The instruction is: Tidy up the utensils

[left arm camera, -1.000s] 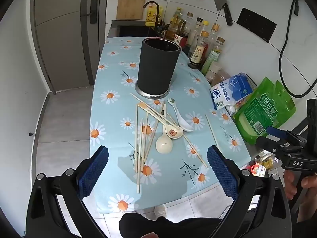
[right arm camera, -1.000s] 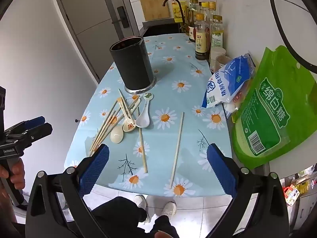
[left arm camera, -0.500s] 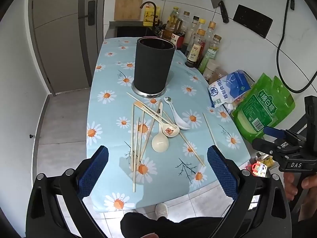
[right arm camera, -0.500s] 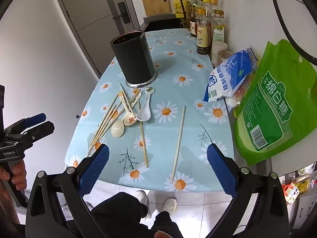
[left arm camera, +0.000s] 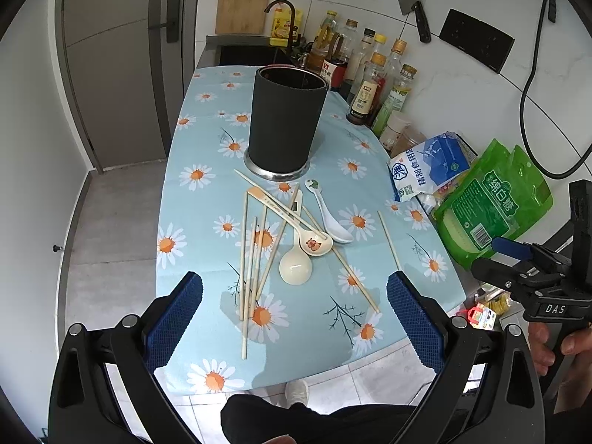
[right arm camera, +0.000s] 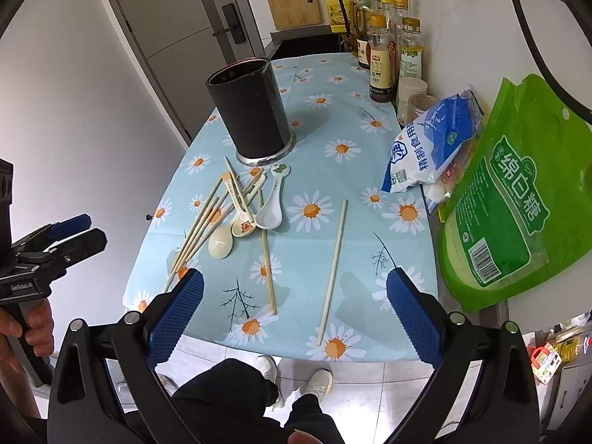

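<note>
The table (left arm camera: 207, 229), under a daisy-print cloth, carries everything. The black holder (left arm camera: 286, 122) stands upright on it and serves as the reference point; its visible interior appears unfilled. Just in front of the holder lie three spoons (left arm camera: 312, 236), bowls toward the operator, crossed by the chopsticks (left arm camera: 255, 255), which fan out toward the near edge. One lone chopstick (right arm camera: 333, 270) lies well apart, to the right of the holder, with another just left of it.

The left gripper (left arm camera: 294, 327) hovers over the near edge in front of the holder, jaws spread wide, holding nothing. The right gripper (right arm camera: 294, 327) is likewise wide open and empty, held before the holder's right side.

Judgement: no utensil is yet stowed. The lone chopstick offers the cleanest first grip; it should be pinched across its shaft, tipped upright and lowered into the holder's mouth without nudging the rim.
</note>
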Motion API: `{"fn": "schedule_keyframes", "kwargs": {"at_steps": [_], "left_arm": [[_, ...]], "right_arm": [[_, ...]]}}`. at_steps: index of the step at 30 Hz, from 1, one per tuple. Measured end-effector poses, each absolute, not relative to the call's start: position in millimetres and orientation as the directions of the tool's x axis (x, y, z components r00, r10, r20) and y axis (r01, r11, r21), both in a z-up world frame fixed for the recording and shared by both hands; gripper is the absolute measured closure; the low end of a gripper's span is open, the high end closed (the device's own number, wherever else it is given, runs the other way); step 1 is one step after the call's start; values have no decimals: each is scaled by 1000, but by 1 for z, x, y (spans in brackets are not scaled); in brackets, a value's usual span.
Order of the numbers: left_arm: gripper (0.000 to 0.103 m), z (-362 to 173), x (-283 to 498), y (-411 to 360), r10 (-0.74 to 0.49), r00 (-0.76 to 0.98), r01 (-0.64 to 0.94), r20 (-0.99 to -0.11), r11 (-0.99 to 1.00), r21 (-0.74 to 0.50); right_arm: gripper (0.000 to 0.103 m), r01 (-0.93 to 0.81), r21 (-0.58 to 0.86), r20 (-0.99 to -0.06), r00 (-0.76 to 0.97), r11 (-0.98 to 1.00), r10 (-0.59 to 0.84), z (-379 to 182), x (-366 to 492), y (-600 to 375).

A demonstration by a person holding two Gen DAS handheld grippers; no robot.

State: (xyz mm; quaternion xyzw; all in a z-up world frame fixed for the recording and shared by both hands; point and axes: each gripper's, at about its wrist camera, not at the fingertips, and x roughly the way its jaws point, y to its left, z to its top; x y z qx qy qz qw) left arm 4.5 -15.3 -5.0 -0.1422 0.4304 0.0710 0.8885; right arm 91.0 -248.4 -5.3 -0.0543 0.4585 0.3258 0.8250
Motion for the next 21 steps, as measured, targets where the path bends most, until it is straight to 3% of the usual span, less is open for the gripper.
{"fn": "schedule_keyframes", "kwargs": {"at_steps": [21], "left_arm": [[7,-4,5,-17,13,620,-256,-784,948,-187]], "right_arm": [[5,-585,185,-801,376,790,466,-7,92,-246]]}}
